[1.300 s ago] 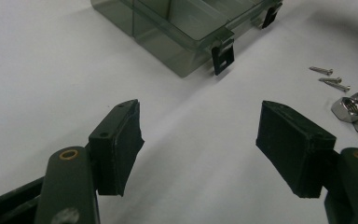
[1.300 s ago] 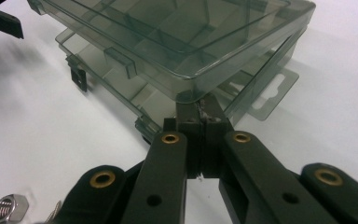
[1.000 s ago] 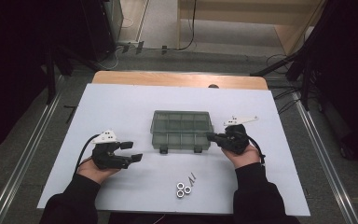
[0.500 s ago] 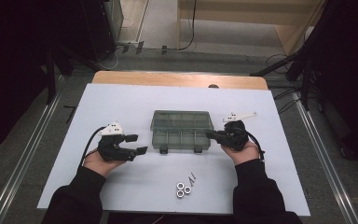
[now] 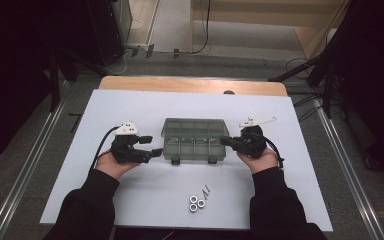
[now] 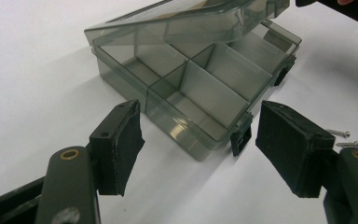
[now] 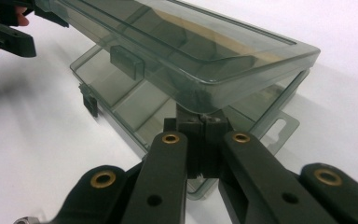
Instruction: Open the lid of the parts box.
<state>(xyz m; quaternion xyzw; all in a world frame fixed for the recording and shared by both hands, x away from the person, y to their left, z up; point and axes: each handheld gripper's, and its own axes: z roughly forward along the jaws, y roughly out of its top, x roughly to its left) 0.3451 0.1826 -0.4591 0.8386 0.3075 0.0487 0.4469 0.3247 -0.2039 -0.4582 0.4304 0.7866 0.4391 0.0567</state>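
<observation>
Since the earlier pictures, the left claw (image 5: 154,145) has travelled right across the white desk (image 5: 130,105) and now sits just beside the left end of the smoky translucent plastic compartment box (image 5: 195,145). Its jaws stand wide apart with nothing between them; in the left gripper view the box's near corner lies just ahead of the gap, and the pads do not touch it. The right claw (image 5: 226,141) has kept its place at the box's right end. In the right gripper view its jaws are pressed together under the edge of the box's clear hinged lid (image 7: 200,51), which is tilted up off the base. The box rests at the middle of the desk, between the two claws. Three small metal nuts (image 5: 196,202) and two thin screws (image 5: 206,191) lie nearer the person.
</observation>
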